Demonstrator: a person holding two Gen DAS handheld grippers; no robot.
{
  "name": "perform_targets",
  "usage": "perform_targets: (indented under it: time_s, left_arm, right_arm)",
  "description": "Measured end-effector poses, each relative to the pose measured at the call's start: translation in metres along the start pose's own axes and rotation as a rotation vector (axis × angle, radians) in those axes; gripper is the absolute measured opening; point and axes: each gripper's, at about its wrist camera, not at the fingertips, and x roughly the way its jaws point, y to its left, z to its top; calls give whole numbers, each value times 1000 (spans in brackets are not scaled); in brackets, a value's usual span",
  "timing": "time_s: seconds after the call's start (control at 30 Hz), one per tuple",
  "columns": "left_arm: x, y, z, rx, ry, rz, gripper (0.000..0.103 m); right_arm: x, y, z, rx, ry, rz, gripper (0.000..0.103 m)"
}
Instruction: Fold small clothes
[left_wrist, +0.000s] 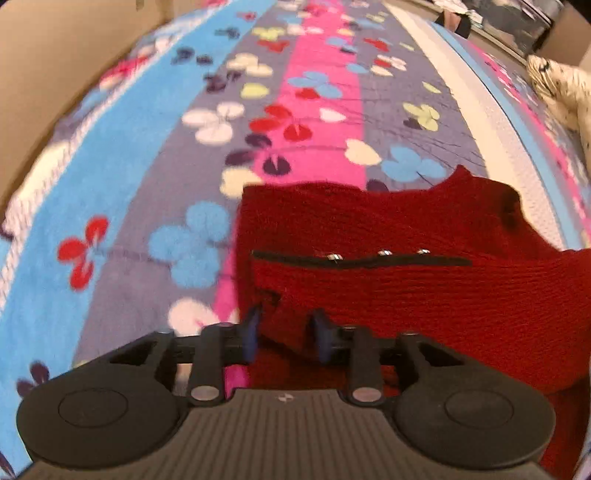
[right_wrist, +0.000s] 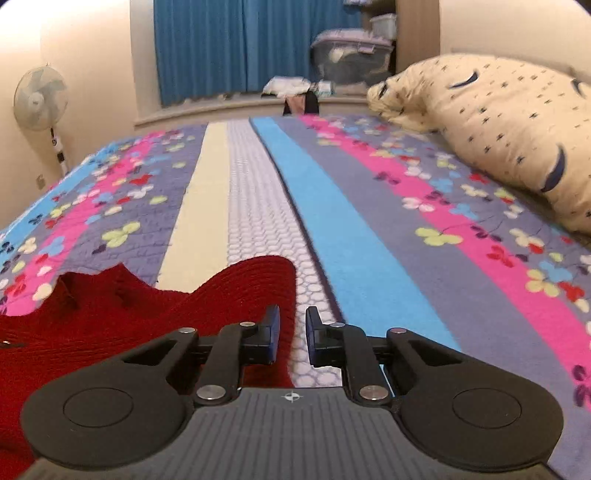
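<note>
A small red knitted garment (left_wrist: 388, 236) lies on the flowered bedspread (left_wrist: 147, 147), with a black trim line and three metal snaps (left_wrist: 384, 253) across it. My left gripper (left_wrist: 286, 338) sits at its near left corner, jaws apart, with a fold of red knit between the blue pads; no firm grip shows. In the right wrist view the garment (right_wrist: 110, 314) lies at the lower left with its rounded edge reaching the white stripe. My right gripper (right_wrist: 292, 336) is open with a narrow gap at that edge, its left pad over the knit and its right pad over the bedspread (right_wrist: 369, 221).
A cream patterned pillow (right_wrist: 498, 125) lies at the right of the bed and shows at the far right in the left wrist view (left_wrist: 561, 88). A standing fan (right_wrist: 40, 99), blue curtains (right_wrist: 240, 44) and storage boxes (right_wrist: 351, 55) stand beyond the bed.
</note>
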Motion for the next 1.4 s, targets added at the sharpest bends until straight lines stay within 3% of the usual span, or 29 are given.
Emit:
perform_targets:
  time_s: [0.07, 0.1, 0.17, 0.3, 0.37, 0.43, 0.5, 0.57, 0.63, 0.7, 0.73, 0.77, 0.83, 0.87, 0.97, 1.1, 1.23, 1.4]
  left_arm:
    - [2, -4, 0, 19, -8, 38, 69]
    - [3, -2, -1, 13, -10, 43, 72]
    - [2, 5, -4, 3, -8, 45, 81]
    - [-12, 15, -8, 4, -67, 73, 83]
    - [-18, 13, -7, 3, -89, 62, 86]
    - [-14, 6, -5, 20, -83, 52, 87]
    - [2, -3, -6, 66, -46, 93, 90]
    - [12, -7, -10, 93, -79, 155, 103]
    - [9, -5, -11, 93, -85, 157, 103]
    - [-3, -1, -13, 86, -84, 168, 103]
    - [-13, 1, -16, 95, -92, 176, 103]
    - [-25, 2, -20, 106, -103, 181, 103]
    - [-55, 3, -36, 128, -118, 192, 103]
    - [-71, 4, -47, 130, -121, 190, 103]
    - [-117, 4, -95, 138, -84, 164, 103]
    - [-174, 1, -169, 117, -52, 122, 103]
    - [-222, 1, -238, 80, -33, 68, 103]
    - [-268, 0, -285, 98, -78, 57, 103]
  right_arm:
    - [35, 7, -10, -130, 135, -105, 2]
    - [53, 4, -18, -182, 203, -193, 2]
    - [52, -8, -21, -130, 172, -167, 1]
    - [17, -23, -1, 33, 68, -64, 5]
    - [9, -16, 6, 14, 35, 20, 6]
    - [17, -2, 6, -47, 71, 67, 6]
    - [45, 12, -6, -160, 168, -9, 4]
    - [55, 20, -15, -251, 143, -92, 4]
    - [48, 20, -11, -239, 134, -93, 4]
    - [25, 10, -6, -161, 137, -73, 10]
    - [8, 4, -5, -122, 135, -65, 20]
    - [-14, -4, -6, -95, 119, -51, 36]
    - [-72, -12, -20, -52, 76, 5, 57]
    - [-101, -15, -29, -41, 68, 43, 61]
    - [-182, -17, -62, -37, 100, 138, 70]
    - [-267, -6, -99, -85, 141, 200, 72]
    - [-327, 17, -126, -171, 146, 216, 74]
    - [-384, 27, -157, -193, 96, 194, 74]
